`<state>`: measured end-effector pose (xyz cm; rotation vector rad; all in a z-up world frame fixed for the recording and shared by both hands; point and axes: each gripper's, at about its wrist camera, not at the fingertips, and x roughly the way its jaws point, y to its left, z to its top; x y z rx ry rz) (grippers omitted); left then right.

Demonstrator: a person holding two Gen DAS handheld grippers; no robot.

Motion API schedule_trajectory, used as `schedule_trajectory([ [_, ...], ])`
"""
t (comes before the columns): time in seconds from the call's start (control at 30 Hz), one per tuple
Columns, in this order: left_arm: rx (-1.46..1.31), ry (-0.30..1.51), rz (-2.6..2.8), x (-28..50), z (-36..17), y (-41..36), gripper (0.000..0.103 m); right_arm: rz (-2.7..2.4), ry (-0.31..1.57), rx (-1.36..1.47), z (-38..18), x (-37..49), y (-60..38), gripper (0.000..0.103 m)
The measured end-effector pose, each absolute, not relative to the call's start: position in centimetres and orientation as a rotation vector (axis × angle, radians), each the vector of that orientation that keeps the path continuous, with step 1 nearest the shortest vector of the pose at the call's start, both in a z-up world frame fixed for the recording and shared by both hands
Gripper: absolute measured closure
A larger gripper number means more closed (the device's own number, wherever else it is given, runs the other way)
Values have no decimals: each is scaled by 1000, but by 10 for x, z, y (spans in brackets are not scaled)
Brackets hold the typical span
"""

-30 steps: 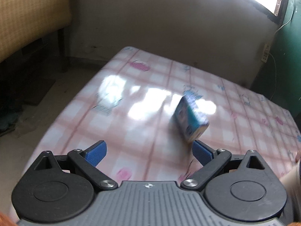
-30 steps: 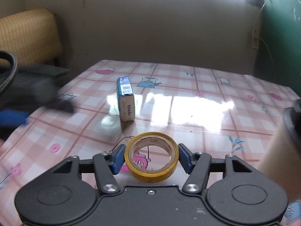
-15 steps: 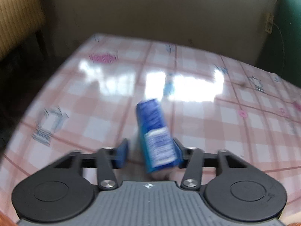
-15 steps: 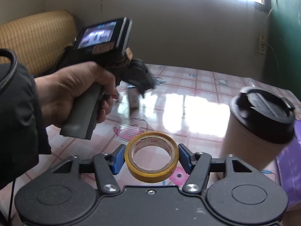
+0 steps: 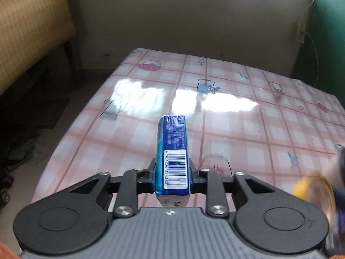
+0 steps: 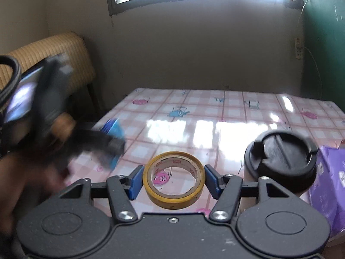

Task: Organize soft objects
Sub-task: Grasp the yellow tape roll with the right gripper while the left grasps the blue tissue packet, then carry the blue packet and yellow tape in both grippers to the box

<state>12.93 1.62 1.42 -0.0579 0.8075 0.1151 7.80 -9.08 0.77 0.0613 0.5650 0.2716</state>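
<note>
Tissue pack (image 5: 172,151) sits clamped between the left gripper (image 5: 172,173) fingers, above the checked tablecloth (image 5: 248,129). Right gripper (image 6: 173,182) is closed on the yellow tape roll (image 6: 173,180). Lidded cup (image 6: 281,159) stands just right; purple pack (image 6: 330,179), possibly soft goods, beyond it.

Left gripper (image 5: 172,172): a second ago its jaws were spread wide; now they are clamped on the pack.
Pack (image 5: 173,151): stood on the desk (image 5: 248,129) a second ago, now lifted, barcode up.
Cup (image 6: 281,159): now closer beside the tape (image 6: 173,180).
</note>
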Motion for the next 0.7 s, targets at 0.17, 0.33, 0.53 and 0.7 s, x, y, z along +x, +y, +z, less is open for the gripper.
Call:
schedule_trajectory([
  [0.17, -107, 804, 139, 92, 27, 20, 76, 278, 608, 97, 27, 84, -98, 32],
  [0.33, -117, 797, 142, 71, 39, 13, 76, 293, 643, 84, 39, 81, -99, 32],
  [0.53, -115, 762, 131, 63, 52, 6, 76, 288, 631, 73, 49, 70, -102, 32],
  [0.7, -116, 746, 122, 58, 60, 2, 76, 292, 622, 61, 57, 68, -107, 32],
])
